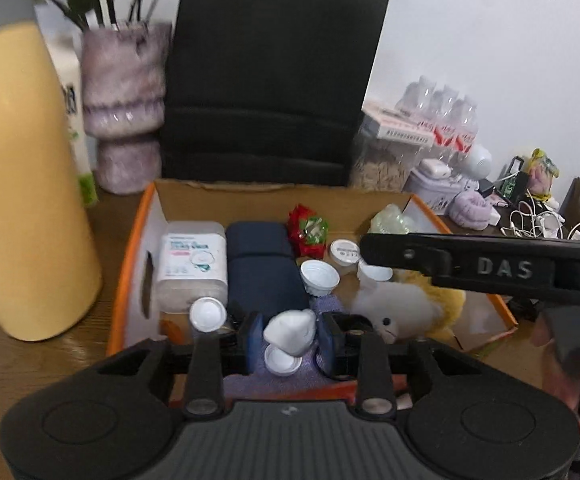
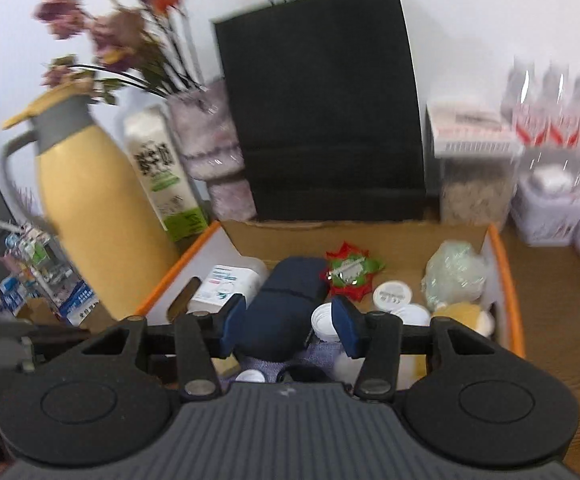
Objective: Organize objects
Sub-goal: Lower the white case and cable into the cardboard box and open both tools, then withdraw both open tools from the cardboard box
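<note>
An orange-rimmed cardboard box (image 1: 124, 256) holds a dark blue case (image 1: 264, 268), a white wipes tub (image 1: 192, 264), a red-green bow (image 1: 308, 230), several white caps and a white-yellow plush toy (image 1: 406, 308). My left gripper (image 1: 290, 338) is shut on a white crumpled lump (image 1: 290, 326) low over the box's near end. My right gripper (image 2: 288, 326) is open over the box (image 2: 508, 280), its blue pads either side of the dark blue case (image 2: 286, 304). The right gripper's body (image 1: 490, 268) crosses the left wrist view.
A yellow thermos (image 1: 22, 184), a milk carton (image 2: 162, 176), a purple vase with flowers (image 1: 124, 112) and a black paper bag (image 1: 270, 80) stand behind the box. Water bottles (image 1: 442, 120), a clear jar, cables and small items crowd the right of the wooden table (image 2: 558, 308).
</note>
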A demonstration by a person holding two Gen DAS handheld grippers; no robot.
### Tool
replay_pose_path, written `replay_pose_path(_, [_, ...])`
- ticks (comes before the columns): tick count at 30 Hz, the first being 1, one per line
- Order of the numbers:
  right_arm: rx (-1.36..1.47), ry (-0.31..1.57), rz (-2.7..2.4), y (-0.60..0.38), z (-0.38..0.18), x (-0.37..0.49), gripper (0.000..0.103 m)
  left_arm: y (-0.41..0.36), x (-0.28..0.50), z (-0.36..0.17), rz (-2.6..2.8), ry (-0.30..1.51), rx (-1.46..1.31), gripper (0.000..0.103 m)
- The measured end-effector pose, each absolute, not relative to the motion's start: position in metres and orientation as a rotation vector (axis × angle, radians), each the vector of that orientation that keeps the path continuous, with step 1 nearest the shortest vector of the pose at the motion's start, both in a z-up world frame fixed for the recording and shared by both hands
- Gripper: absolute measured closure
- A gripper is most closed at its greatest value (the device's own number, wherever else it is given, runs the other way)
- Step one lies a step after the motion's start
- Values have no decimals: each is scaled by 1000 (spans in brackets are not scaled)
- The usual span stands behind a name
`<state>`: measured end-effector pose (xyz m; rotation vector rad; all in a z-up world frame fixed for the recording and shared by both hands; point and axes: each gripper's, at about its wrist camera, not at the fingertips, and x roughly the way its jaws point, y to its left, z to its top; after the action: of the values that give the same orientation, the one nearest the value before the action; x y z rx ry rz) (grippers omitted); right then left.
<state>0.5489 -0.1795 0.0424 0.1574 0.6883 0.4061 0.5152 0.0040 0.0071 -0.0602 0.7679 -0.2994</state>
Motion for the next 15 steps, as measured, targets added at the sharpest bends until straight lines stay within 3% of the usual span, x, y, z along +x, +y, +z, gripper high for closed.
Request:
replay_pose_path(3, [137,676,378,-180,37,546,42,6,516,0,-276,765,-49,55])
replay_pose_path(5, [128,655,379,-184,38,534,25,10,512,0,-255,752,-53,50])
replay_pose_path(10, [79,637,364,-196,50,502,21,18,484,21,-226,713,-80,44])
replay_pose_path(14, [38,588,360,-210,62,448,10,12,431,47,-263,630,-5,21])
replay_pose_path(15, [35,575,364,-214,63,433,8,12,411,52,-286,595,11,19])
